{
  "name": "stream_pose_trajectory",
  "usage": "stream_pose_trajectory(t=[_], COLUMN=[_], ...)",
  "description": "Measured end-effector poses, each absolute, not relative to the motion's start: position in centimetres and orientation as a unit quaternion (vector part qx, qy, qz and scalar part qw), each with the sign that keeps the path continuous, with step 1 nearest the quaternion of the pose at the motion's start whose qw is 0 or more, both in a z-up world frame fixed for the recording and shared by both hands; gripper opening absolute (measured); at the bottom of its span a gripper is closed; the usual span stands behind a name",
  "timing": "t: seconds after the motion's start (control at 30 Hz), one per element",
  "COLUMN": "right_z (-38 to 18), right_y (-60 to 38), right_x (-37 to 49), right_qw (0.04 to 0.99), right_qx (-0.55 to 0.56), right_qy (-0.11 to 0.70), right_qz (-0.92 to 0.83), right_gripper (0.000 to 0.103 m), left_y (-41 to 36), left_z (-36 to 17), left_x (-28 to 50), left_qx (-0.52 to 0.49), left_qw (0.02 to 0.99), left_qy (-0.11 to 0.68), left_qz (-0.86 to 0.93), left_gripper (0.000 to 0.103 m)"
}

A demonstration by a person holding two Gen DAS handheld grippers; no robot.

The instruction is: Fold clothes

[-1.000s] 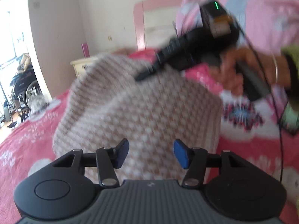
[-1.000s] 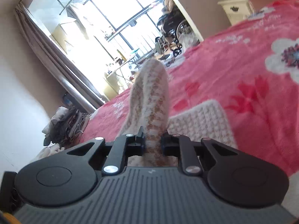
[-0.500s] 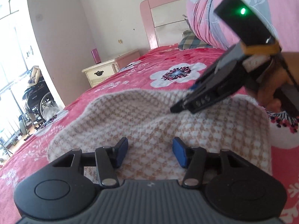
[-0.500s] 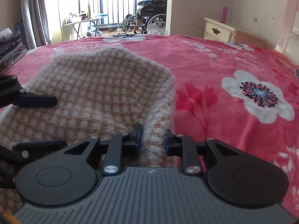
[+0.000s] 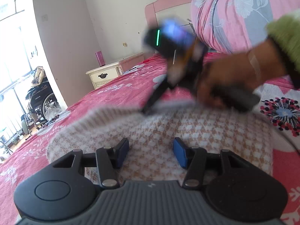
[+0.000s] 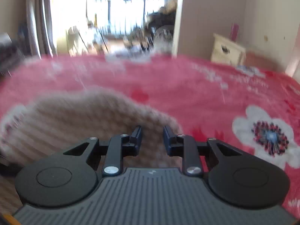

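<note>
A beige and white checked knit garment [image 5: 187, 131] lies spread flat on the red flowered bedspread [image 5: 121, 93]. My left gripper [image 5: 151, 152] hovers over its near part, blue pads wide apart and open, nothing pinched. In the left wrist view a person's hand [image 5: 234, 78] holds my right gripper [image 5: 148, 108], blurred, its tip at the garment's far edge. In the right wrist view the right gripper [image 6: 152, 135] stands over the garment [image 6: 84, 121], near its right edge. Its jaws are closing, with a clear gap; cloth shows beneath them, not pressed by the pads.
A cream nightstand [image 5: 105, 75] stands beside the bed near the pink headboard [image 5: 168, 5]. A pile of pink and grey bedding [image 5: 234, 15] sits at the head end. A wheelchair [image 5: 39, 97] stands by the bright window. Bare bedspread [image 6: 206, 97] stretches beyond the garment.
The garment, held up by the right gripper a second ago, now lies flat on the bed. The right gripper came down and loosened off the cloth's edge. The left gripper sank closer to the garment.
</note>
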State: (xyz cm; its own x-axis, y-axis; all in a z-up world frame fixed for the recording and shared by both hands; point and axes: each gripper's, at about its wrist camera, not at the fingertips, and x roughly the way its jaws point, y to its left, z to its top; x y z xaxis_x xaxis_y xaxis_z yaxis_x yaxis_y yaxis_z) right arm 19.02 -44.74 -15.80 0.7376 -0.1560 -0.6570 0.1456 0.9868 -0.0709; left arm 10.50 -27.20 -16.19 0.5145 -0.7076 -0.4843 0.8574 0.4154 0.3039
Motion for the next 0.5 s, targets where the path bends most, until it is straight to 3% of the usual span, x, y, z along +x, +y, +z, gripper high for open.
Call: stream_pose_trajectory(t=[0.07,0.2,0.37,0.5], right_z=[-18.2,-14.1,-9.1,-14.3], right_y=[-46.6,-47.0,-44.3,-43.4], right_x=[19.3,17.5,17.6,23.8], right_qw=[0.928,0.938,0.967,0.937], right_qx=[0.045,0.063,0.067,0.083], right_qy=[0.360,0.318,0.244,0.337], right_qz=[-0.086,-0.120,0.012,0.045], right_gripper=[0.022,0.022,0.022,0.021], left_y=[-27.4,-27.0,-26.9,-27.1], left_z=[-16.3,-16.6,-16.8,-16.9], left_x=[10.2,10.2,10.1,10.2], left_qx=[0.267,0.261,0.256,0.257], left_qw=[0.830,0.834,0.837,0.841], left_qy=[0.137,0.132,0.125,0.128], left_qz=[-0.470,-0.469,-0.467,-0.459], left_gripper=[0.051,0.051,0.051,0.051])
